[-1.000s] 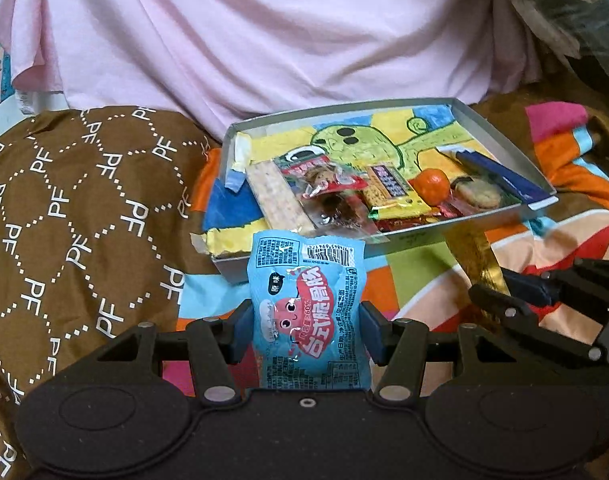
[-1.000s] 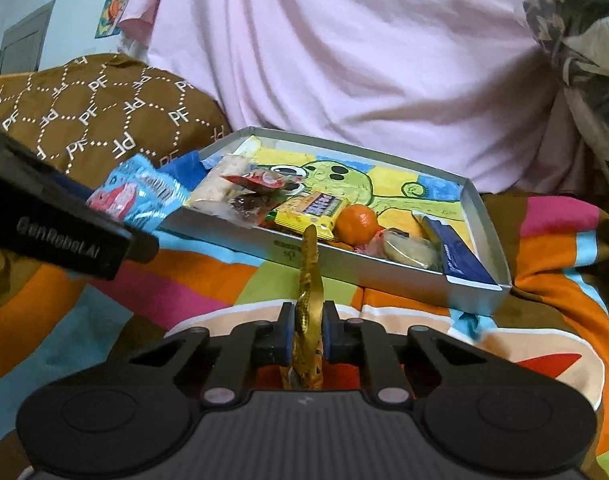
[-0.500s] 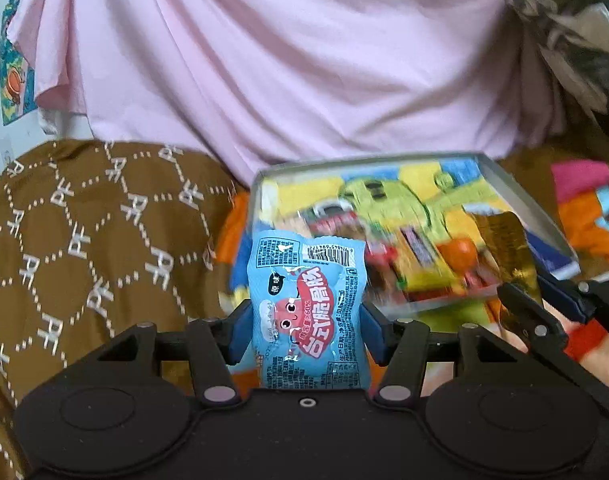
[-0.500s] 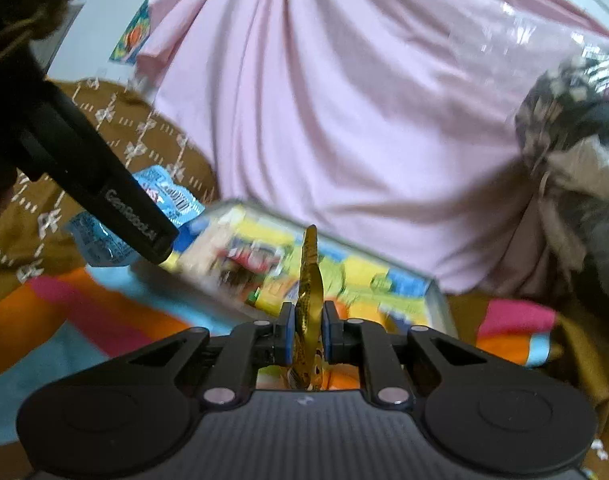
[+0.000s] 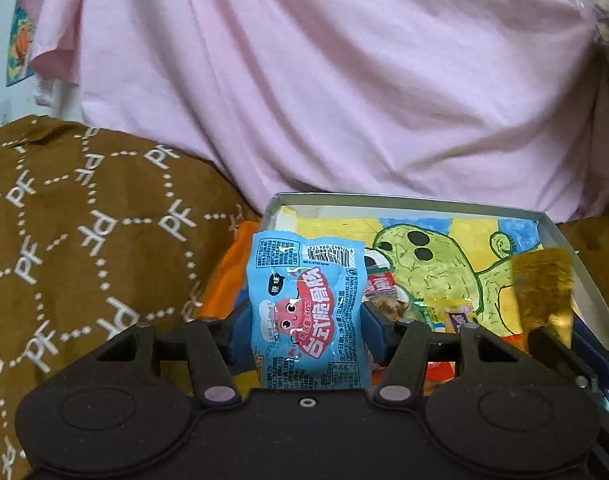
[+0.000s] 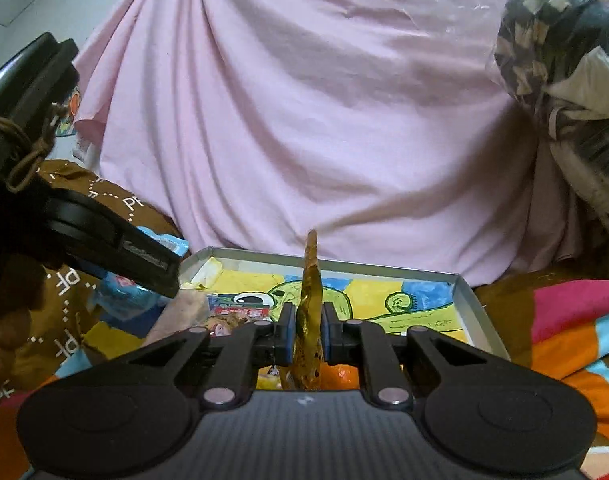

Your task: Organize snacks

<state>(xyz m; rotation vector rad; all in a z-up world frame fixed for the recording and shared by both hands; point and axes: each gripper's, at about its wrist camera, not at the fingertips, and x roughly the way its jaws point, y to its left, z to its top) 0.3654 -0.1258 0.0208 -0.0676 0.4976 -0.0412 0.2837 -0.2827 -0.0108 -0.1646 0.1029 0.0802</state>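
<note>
My left gripper (image 5: 307,320) is shut on a light blue snack packet (image 5: 307,312) with a red cartoon figure, held upright over the near left corner of the grey box (image 5: 384,198). My right gripper (image 6: 307,330) is shut on a thin gold foil packet (image 6: 309,312), held edge-on above the box (image 6: 462,286). The gold packet (image 5: 542,292) also shows at the right of the left wrist view. The box floor has a green and yellow drawing and holds several snacks, among them an orange (image 6: 338,376) and a red wrapped one (image 6: 240,312).
A pink cloth (image 5: 324,80) hangs behind the box. A brown patterned blanket (image 5: 84,240) lies to the left, a bright striped blanket (image 6: 572,320) to the right. A clear bag of dark clothes (image 6: 564,60) sits at the upper right. The left gripper body (image 6: 84,232) fills the right view's left side.
Both grippers have risen and moved forward over the box, each still holding its packet. The box now sits lower and closer in both views.
</note>
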